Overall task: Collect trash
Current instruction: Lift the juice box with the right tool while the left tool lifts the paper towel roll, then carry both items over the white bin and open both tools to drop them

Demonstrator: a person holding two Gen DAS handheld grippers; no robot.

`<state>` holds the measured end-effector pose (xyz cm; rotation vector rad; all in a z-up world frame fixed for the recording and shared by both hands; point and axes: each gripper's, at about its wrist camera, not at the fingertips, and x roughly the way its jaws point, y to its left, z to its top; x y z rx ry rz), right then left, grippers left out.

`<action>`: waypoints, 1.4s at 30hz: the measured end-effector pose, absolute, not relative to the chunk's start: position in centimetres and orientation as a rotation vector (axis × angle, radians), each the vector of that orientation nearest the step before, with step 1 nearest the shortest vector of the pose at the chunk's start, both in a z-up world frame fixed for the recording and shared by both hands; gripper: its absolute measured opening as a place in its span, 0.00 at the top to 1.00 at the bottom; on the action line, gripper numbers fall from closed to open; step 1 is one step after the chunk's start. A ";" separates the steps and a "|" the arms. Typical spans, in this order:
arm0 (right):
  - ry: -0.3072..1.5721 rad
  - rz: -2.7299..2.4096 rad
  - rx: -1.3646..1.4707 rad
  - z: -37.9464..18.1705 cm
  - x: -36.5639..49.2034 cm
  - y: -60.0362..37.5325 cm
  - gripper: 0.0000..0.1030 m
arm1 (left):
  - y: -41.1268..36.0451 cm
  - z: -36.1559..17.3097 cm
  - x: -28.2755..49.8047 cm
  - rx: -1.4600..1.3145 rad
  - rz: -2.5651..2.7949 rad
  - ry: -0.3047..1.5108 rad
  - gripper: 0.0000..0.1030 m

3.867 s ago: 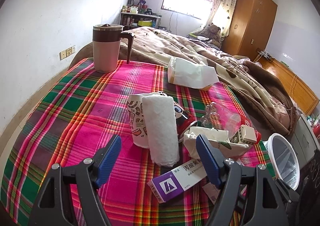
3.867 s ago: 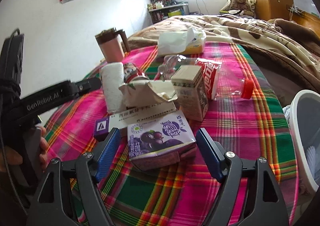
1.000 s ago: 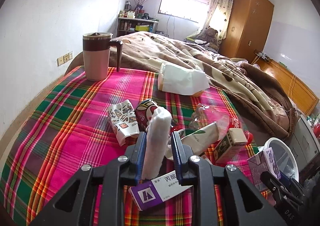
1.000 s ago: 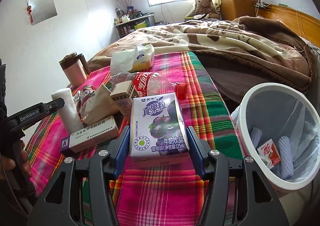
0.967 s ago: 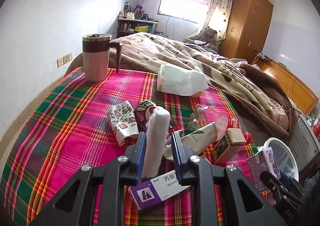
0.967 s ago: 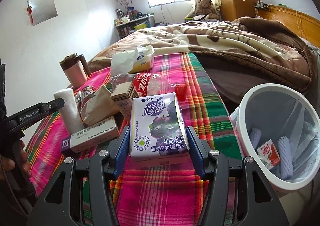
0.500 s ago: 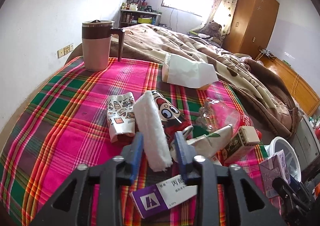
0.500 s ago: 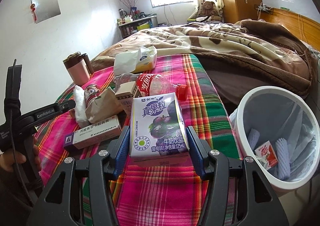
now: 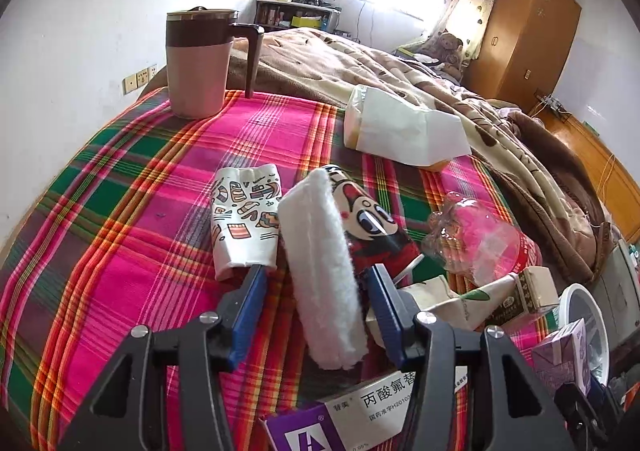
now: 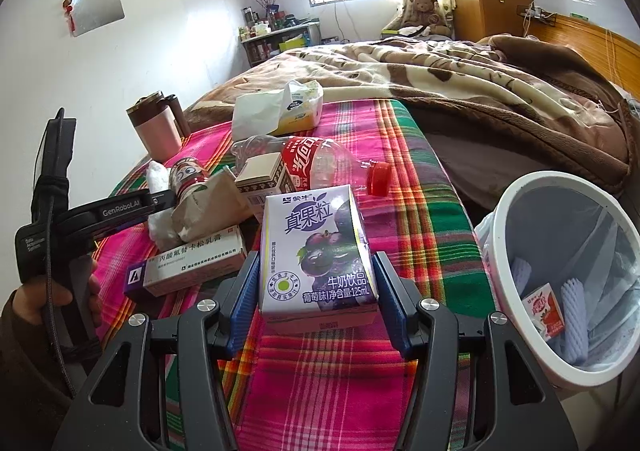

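A white foam roll (image 9: 316, 235) lies tilted on the plaid tablecloth (image 9: 120, 243) between the blue pads of my left gripper (image 9: 315, 279). That gripper is open; a gap shows beside the left pad. Around the roll lie a flattened paper cup (image 9: 244, 219), a cartoon can (image 9: 368, 219), a crushed plastic bottle (image 9: 480, 239) and a purple-and-white medicine box (image 9: 360, 411). My right gripper (image 10: 316, 263) is shut on a purple milk carton (image 10: 316, 243), held upright above the table's near edge. To its right stands the white bin (image 10: 516, 211).
A pink mug (image 9: 196, 63) stands at the table's far left and a tissue pack (image 9: 404, 127) at the far side. A brown paper bag (image 10: 208, 207) and small carton (image 10: 260, 179) lie mid-table. A bed with a brown blanket (image 10: 480, 91) lies beyond. The bin holds a few pieces.
My left gripper has opened off the white roll, which tipped from upright to a lean. The gripper has moved forward and lower toward the table. The right gripper and its carton have stayed put.
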<state>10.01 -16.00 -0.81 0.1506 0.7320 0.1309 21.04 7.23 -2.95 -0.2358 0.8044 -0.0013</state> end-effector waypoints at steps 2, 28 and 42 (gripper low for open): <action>0.733 0.133 0.147 -0.8 10.0 -16.0 0.46 | 7.1 -3.1 21.1 -0.231 -0.008 0.815 0.66; 0.644 0.136 0.185 2.0 8.2 -18.7 0.46 | 4.2 3.0 15.1 -0.189 -0.112 0.660 0.81; 0.593 0.070 0.201 3.5 6.5 -22.3 0.46 | -2.0 5.6 12.4 -0.121 -0.273 0.602 0.81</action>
